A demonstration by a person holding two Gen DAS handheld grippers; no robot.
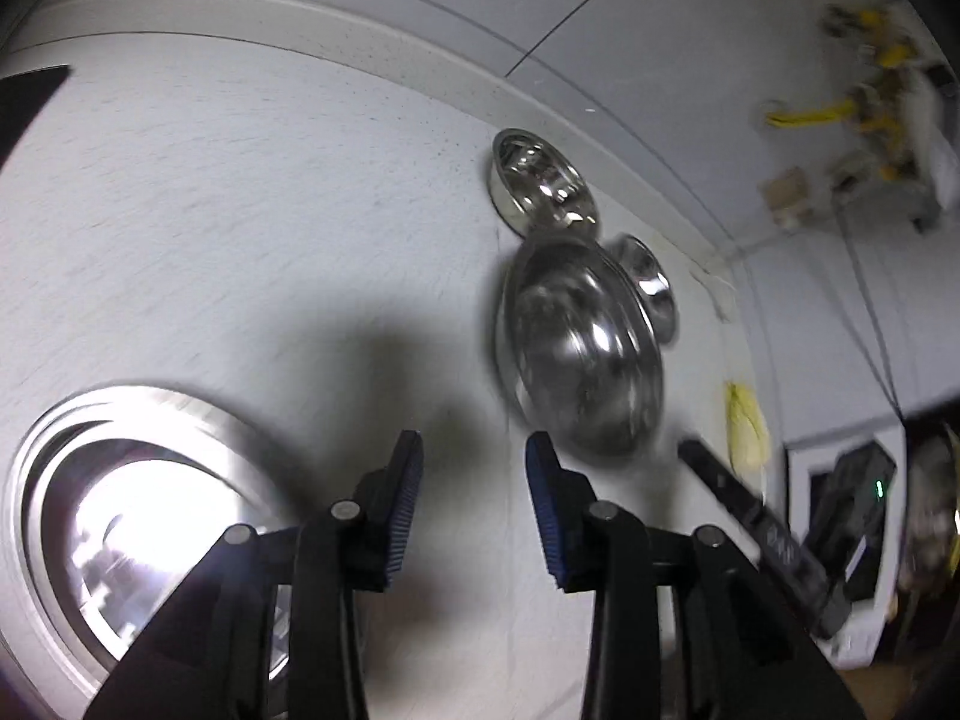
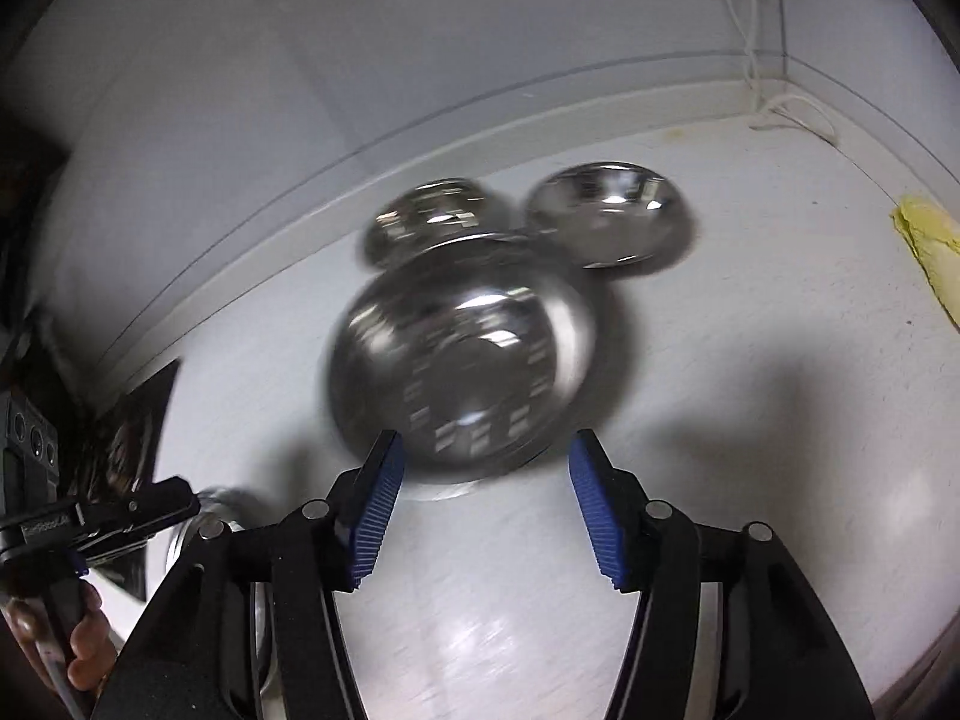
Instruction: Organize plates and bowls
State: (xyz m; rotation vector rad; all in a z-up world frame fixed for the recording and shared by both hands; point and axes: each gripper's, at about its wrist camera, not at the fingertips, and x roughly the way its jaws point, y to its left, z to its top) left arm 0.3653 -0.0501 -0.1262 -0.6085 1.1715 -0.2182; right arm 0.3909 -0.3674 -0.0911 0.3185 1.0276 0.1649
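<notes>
i see both claws spread, empty: left gripper (image 1: 474,456), right gripper (image 2: 483,453). large bowl (image 2: 462,360) on table (image 2: 750,390), two small bowls (image 2: 609,216) behind it unstacked; plate (image 1: 120,516) apart. sorting looks mostly undone.

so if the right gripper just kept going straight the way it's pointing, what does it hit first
Most likely the large steel bowl: the open right gripper points at its near rim, with only bare white table between. Depth is blurred, so it might touch the table just short of the bowl.
</notes>
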